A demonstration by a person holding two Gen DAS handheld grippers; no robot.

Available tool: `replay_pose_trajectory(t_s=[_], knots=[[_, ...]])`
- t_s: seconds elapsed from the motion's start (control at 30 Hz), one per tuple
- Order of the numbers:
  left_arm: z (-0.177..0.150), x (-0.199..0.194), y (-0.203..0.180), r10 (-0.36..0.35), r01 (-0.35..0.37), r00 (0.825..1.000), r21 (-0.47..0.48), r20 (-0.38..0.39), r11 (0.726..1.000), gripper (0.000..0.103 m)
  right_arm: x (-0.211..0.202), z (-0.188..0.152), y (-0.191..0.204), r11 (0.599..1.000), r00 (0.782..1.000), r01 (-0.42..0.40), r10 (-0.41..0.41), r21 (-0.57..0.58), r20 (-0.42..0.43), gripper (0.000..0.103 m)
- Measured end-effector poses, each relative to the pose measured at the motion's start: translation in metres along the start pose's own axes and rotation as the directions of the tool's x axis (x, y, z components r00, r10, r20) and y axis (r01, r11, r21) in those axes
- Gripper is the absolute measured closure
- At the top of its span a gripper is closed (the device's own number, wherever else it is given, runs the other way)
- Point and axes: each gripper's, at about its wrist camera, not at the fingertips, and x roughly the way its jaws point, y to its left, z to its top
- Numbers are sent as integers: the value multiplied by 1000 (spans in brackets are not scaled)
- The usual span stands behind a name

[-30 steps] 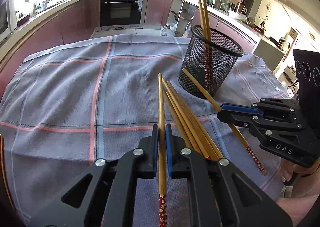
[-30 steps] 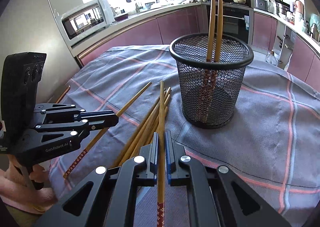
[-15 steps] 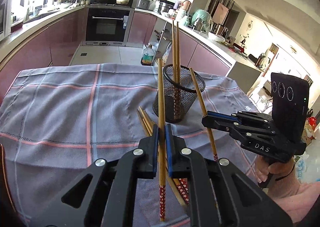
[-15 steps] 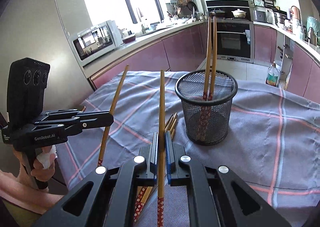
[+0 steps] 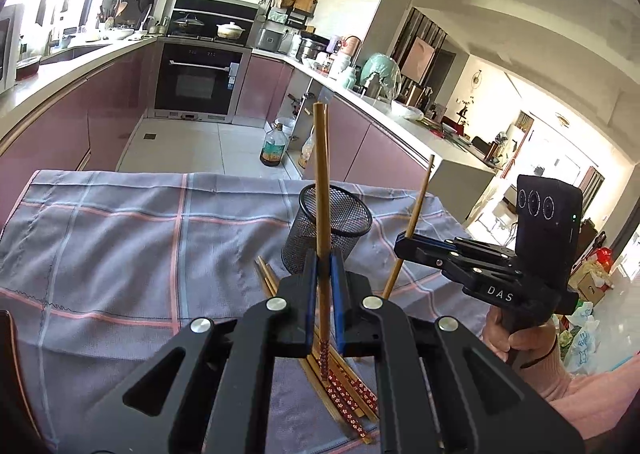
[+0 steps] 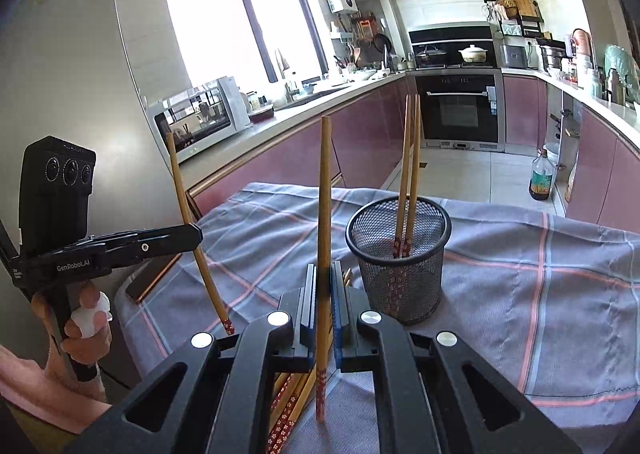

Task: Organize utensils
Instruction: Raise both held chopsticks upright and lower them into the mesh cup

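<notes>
Up above a soft checked cloth [image 5: 120, 246], the left gripper [image 5: 322, 274] pinches one slim wooden chopstick [image 5: 321, 182] between its blue pads, nearly upright, its red flowered end hanging below. Likewise the right gripper [image 6: 322, 286] is clamped on a second chopstick [image 6: 325, 194]. Beyond both stands a round black wire-mesh cup [image 6: 400, 274] holding two more sticks [image 6: 410, 174], while further sticks [image 5: 344, 394] lie loose on the cloth below the grippers.

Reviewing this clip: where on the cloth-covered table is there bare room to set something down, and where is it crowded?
Bare cloth stretches right of the mesh holder in the right wrist view, and on the holder's other side in the left wrist view. It is crowded in front of the holder, where loose chopsticks lie piled under both shut grippers.
</notes>
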Motion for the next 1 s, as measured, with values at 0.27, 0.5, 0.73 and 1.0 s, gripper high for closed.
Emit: replay_pose_trajectory(t_s=[0.27,0.5,0.73,1.0], knots=[[20,-7,-7,-6,5,999,12,49,1000,95,-11,15,-1,1000,999,10,-10,-17,47,98],[40,-2,-16,-10,9,997,26,74,1000,95,-21,27,-3,999,996,31,-27,-37,85,98],[58,6,-20,-15,12,995,36,96,999,95,-30,44,-8,997,991,55,-49,-48,126,98],[82,15,-24,-12,6,992,49,128,999,95,-36,62,-13,996,984,68,-59,-52,167,98]])
